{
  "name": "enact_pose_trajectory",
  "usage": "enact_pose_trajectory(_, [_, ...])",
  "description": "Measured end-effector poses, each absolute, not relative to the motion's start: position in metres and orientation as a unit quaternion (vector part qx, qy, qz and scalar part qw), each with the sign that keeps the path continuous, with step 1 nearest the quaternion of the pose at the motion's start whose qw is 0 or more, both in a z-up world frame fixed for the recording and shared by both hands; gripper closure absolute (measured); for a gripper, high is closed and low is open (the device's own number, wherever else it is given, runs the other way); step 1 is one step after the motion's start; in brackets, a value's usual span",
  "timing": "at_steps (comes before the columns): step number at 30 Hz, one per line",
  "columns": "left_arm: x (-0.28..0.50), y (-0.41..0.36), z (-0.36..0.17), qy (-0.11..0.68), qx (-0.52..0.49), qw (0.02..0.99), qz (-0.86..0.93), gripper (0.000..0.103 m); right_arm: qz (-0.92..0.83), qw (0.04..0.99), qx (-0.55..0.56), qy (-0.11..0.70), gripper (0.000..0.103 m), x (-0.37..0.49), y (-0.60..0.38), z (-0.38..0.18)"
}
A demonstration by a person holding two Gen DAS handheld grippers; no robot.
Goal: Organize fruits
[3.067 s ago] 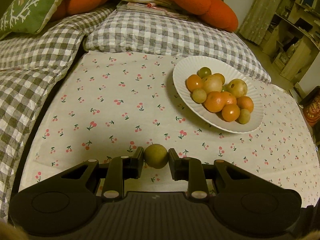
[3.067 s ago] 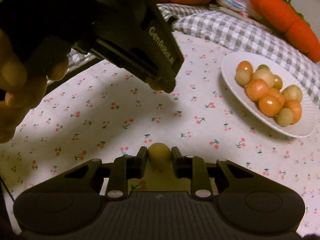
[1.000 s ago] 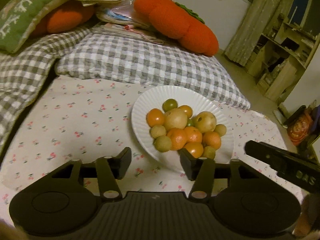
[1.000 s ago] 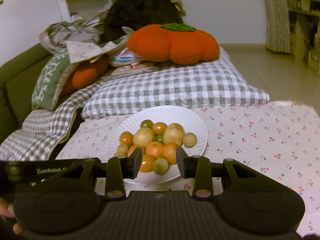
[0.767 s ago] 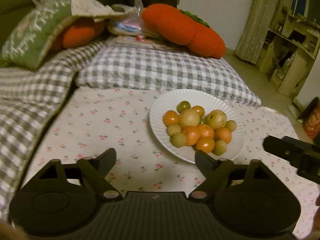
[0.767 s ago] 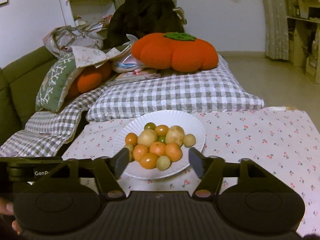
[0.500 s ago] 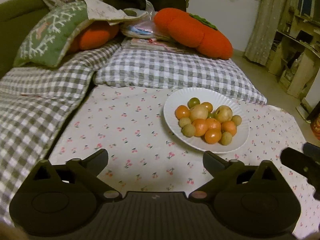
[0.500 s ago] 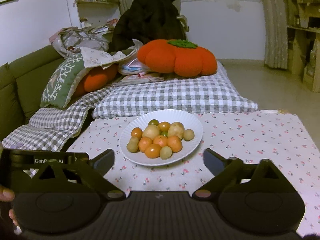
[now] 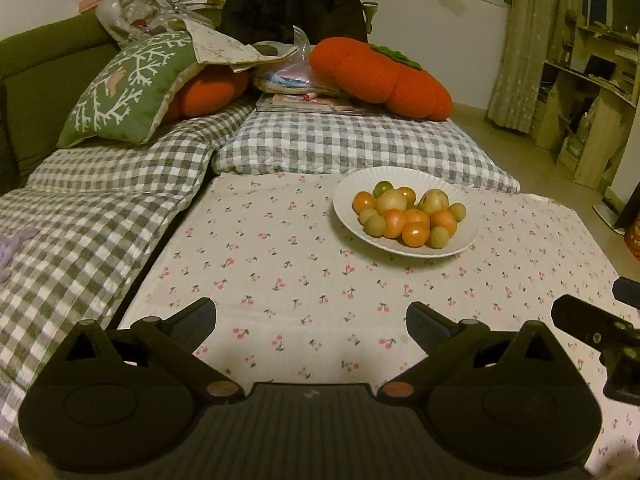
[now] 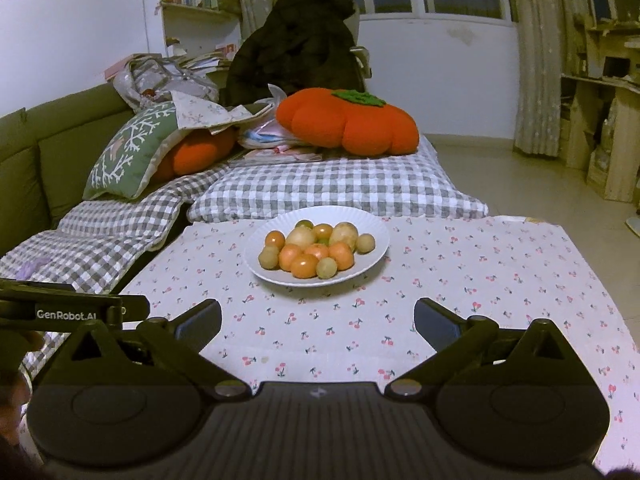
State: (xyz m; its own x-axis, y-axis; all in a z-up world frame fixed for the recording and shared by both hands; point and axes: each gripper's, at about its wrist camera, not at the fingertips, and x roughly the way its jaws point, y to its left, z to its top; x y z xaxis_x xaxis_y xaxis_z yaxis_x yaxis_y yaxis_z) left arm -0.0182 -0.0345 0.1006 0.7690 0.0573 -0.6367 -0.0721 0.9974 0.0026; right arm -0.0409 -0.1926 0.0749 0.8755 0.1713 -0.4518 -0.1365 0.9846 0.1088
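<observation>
Both my claws empty, spread wide
Left gripper (image 9: 311, 322) and right gripper (image 10: 318, 320) just opened; fruits (image 10: 314, 249) heaped on plate (image 10: 376, 236) near the cloth's (image 10: 480, 280) far edge.

Right gripper (image 10: 318, 322) spread wide, empty; fruits (image 10: 314, 250) piled on plate (image 10: 376, 236).

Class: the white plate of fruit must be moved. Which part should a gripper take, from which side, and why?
Take the plate by its near rim, coming in low from the front with one finger above and one below. The rim is thin, raised and bare there, while the fruit is heaped in the middle. Both the left gripper and right gripper are open and empty.
</observation>
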Motion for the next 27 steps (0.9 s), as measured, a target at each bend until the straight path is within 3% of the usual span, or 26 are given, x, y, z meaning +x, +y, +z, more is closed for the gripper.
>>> enact_pose_trajectory(27, [-0.048,-0.041,0.097,0.320,-0.015,0.947,0.003,0.010,0.077,0.967,0.063,0.235,0.000,-0.062,-0.191,0.063])
